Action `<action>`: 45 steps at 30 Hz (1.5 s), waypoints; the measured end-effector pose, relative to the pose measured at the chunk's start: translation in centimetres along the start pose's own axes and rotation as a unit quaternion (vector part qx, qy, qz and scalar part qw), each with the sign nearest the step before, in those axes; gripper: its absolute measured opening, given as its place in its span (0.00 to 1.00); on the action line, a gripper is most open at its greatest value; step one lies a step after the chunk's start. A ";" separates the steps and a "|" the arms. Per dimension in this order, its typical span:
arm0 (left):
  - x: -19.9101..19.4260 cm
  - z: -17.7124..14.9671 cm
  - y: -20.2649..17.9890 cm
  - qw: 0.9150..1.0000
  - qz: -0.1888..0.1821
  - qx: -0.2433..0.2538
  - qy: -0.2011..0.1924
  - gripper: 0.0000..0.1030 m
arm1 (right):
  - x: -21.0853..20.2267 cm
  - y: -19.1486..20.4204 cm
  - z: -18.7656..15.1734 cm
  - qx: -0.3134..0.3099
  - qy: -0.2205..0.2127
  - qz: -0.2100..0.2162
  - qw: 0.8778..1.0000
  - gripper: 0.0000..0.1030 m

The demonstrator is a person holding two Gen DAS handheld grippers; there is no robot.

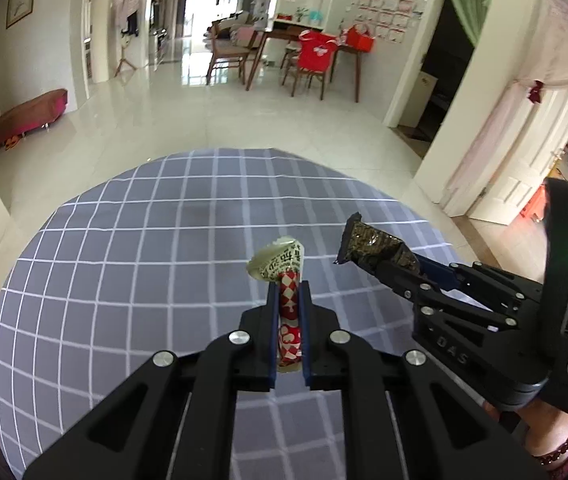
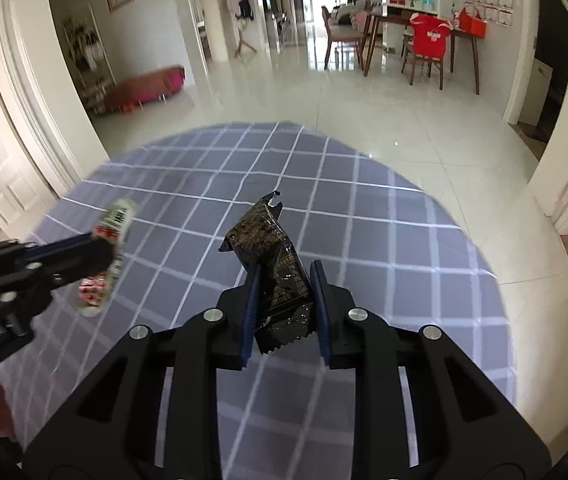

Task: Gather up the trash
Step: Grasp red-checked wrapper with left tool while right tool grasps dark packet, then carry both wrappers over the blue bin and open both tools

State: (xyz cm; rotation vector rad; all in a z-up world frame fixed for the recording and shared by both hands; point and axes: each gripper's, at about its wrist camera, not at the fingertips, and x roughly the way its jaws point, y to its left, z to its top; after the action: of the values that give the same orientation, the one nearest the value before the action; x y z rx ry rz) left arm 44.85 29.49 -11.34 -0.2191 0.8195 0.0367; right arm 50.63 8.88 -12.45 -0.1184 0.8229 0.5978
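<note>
Both pieces of trash are lifted clear of the desk point(image 1: 124, 240). A red-and-white wrapper point(image 1: 289, 300) is clamped in the jaws of the left gripper point(image 1: 289, 312); a dark wrapper point(image 2: 280, 276) is clamped in those of the right gripper point(image 2: 286, 308). No other litter is seen on the checked cloth, and no bin is visible, so disposal appears to remain.

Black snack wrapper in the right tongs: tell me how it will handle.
The black snack wrapper looks crumpled and thin, so probably floppy and light. Its glossy film may slip between the right tongs, though they pinch it mid-length now.
</note>
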 end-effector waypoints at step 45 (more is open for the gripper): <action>-1.7 -20.2 -39.8 0.952 -0.167 0.238 0.095 0.63 | -32.1 -23.3 -32.5 0.284 -0.137 -0.110 0.943 0.24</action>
State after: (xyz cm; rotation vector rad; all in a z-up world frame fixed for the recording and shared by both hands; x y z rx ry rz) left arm 33.77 -13.50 -16.29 0.1008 0.9494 -0.5034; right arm 25.16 -35.56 -14.54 0.3904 0.6706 0.1431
